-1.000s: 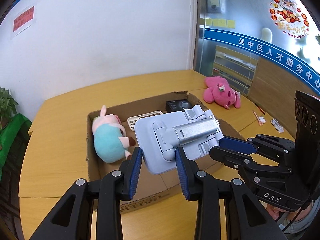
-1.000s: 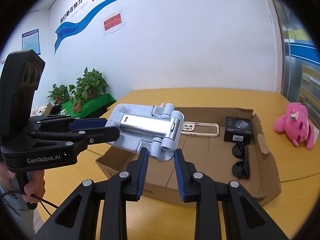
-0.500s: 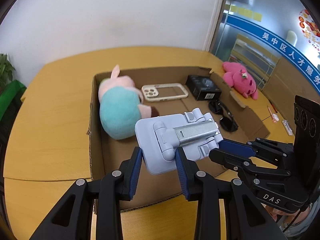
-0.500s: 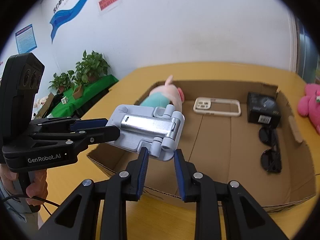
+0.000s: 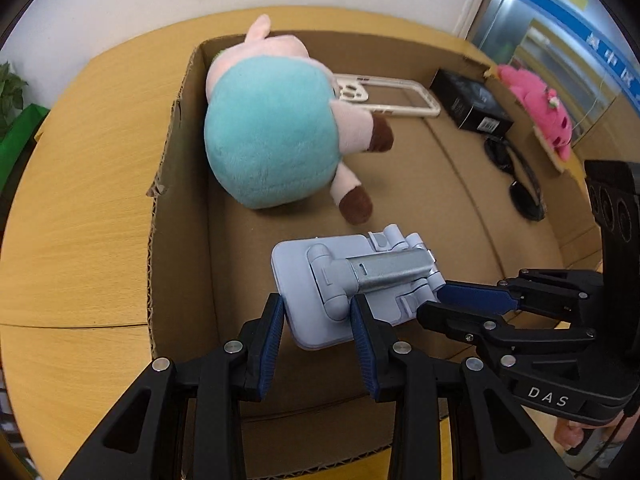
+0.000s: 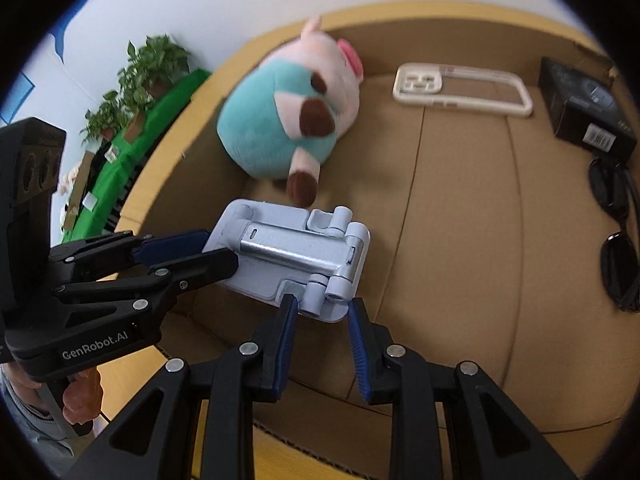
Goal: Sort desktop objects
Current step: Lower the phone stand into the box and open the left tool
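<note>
Right now both grippers grip the folded phone stand [image 5: 352,280], the left gripper [image 5: 318,320] clamping one end and the right gripper [image 6: 320,312] the other, and hold it above the near floor of the cardboard box [image 5: 172,184], just short of the plush pig [image 5: 272,132]. Placing looks like the step in hand; next, lowering to the bare cardboard and letting go with both, clear of the sunglasses [image 6: 616,232].
</note>
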The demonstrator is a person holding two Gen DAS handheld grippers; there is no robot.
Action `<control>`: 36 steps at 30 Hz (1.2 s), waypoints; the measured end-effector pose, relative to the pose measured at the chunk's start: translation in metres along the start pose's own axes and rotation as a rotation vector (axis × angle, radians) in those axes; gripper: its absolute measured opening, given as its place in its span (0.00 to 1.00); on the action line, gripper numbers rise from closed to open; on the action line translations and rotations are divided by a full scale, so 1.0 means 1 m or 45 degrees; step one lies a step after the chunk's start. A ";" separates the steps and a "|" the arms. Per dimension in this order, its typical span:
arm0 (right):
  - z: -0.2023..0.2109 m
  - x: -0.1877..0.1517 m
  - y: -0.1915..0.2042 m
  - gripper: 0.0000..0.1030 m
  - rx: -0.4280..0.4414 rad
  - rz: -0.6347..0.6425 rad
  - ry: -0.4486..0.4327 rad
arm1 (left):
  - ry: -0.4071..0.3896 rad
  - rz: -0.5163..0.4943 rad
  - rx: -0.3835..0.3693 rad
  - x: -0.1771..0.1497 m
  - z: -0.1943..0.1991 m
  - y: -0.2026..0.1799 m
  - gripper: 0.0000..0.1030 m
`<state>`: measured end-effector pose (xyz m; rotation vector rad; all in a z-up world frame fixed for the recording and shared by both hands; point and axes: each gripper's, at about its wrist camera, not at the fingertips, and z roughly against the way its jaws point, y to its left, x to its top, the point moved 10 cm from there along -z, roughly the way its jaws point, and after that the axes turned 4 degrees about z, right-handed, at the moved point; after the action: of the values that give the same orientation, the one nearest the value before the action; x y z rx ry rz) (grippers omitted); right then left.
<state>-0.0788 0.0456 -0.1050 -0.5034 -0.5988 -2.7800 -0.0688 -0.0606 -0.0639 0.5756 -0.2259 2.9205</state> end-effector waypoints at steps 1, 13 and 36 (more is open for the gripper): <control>-0.006 -0.003 -0.001 0.24 -0.001 -0.005 0.037 | 0.016 -0.008 0.016 -0.001 -0.003 -0.001 0.34; 0.023 -0.011 -0.010 0.46 0.099 -0.075 -0.044 | -0.059 0.044 0.062 0.002 0.011 0.000 0.53; 0.138 -0.052 -0.104 0.83 -0.590 0.138 -0.877 | -0.910 0.083 0.187 -0.017 0.035 -0.068 0.84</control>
<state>-0.0255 0.2063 -0.0432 -1.5652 -0.0186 -2.5887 -0.0281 -0.0027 -0.0306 1.6428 -0.1058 2.6715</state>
